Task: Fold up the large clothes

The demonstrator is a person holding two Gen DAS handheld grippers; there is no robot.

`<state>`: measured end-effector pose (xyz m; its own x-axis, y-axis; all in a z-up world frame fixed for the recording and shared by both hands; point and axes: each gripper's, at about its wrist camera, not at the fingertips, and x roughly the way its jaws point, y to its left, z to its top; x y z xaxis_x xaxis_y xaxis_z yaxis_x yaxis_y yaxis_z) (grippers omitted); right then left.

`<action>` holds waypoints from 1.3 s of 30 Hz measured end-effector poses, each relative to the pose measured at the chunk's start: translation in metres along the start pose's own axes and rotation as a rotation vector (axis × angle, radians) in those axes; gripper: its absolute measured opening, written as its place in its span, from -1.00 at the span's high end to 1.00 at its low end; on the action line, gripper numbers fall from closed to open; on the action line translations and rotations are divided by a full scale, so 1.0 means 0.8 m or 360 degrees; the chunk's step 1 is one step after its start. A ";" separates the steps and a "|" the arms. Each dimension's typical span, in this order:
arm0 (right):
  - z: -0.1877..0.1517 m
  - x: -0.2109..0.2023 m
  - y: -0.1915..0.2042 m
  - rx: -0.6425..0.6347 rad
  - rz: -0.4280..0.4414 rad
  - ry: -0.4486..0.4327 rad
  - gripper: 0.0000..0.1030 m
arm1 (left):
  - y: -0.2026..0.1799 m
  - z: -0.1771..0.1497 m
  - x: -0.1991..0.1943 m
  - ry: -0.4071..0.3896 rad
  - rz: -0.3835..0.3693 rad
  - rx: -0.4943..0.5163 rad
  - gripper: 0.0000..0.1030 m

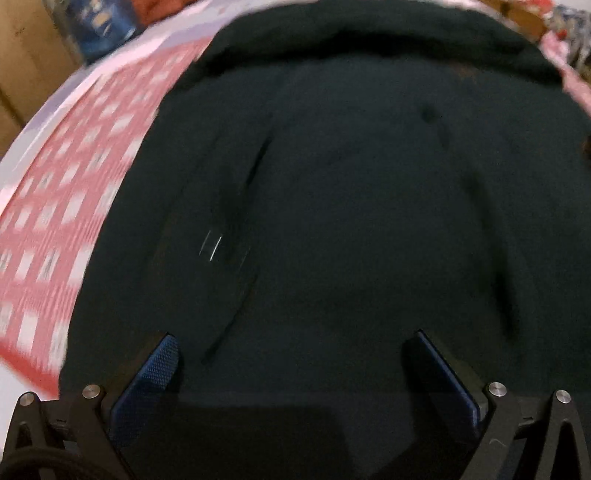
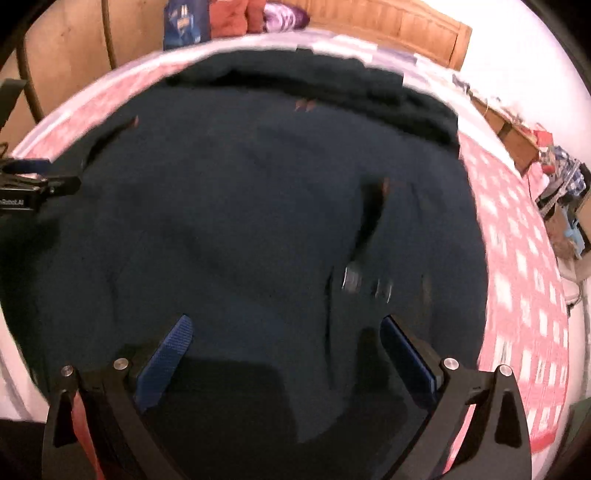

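A large dark garment (image 1: 351,206) lies spread over a bed with a red and white checked cover (image 1: 66,192). It fills most of both views; in the right wrist view it (image 2: 240,221) shows a dark fold and a small shiny tag (image 2: 351,277). My left gripper (image 1: 295,343) is open and empty, just above the garment's near part. My right gripper (image 2: 286,325) is open and empty above the garment too. The left gripper also shows at the left edge of the right wrist view (image 2: 33,184). Both views are blurred.
The checked cover (image 2: 517,277) shows bare to the right of the garment. A wooden headboard (image 2: 388,22) and piled clothes (image 2: 240,18) stand beyond the bed. Cluttered boxes (image 2: 561,184) sit at the far right.
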<state>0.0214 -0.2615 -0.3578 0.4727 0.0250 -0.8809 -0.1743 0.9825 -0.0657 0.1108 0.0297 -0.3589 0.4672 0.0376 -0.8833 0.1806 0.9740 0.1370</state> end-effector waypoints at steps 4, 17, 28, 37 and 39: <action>-0.057 -0.021 -0.028 0.0171 -0.0072 0.0034 -1.00 | 0.068 0.008 0.011 0.0021 0.0084 -0.0222 -1.00; -0.176 -0.096 -0.059 0.0576 -0.0431 0.0220 -1.00 | 0.170 -0.060 -0.019 0.0055 0.0178 -0.0213 -1.00; -0.200 -0.124 -0.023 0.0644 -0.0571 0.0289 -0.99 | 0.187 -0.086 -0.042 0.0034 0.0140 -0.0093 -1.00; -0.206 -0.122 -0.007 0.0673 -0.0591 0.0302 -0.99 | 0.197 -0.094 -0.016 0.0107 0.0190 -0.0085 -1.00; -0.207 -0.124 -0.006 0.0673 -0.0601 0.0300 -0.99 | 0.193 -0.085 -0.006 0.0110 0.0213 -0.0068 -1.00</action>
<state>-0.1675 -0.2989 -0.3478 0.2667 -0.3355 -0.9035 0.3530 0.9063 -0.2323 0.0777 0.1953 -0.3638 0.4236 0.1816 -0.8874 0.0833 0.9677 0.2378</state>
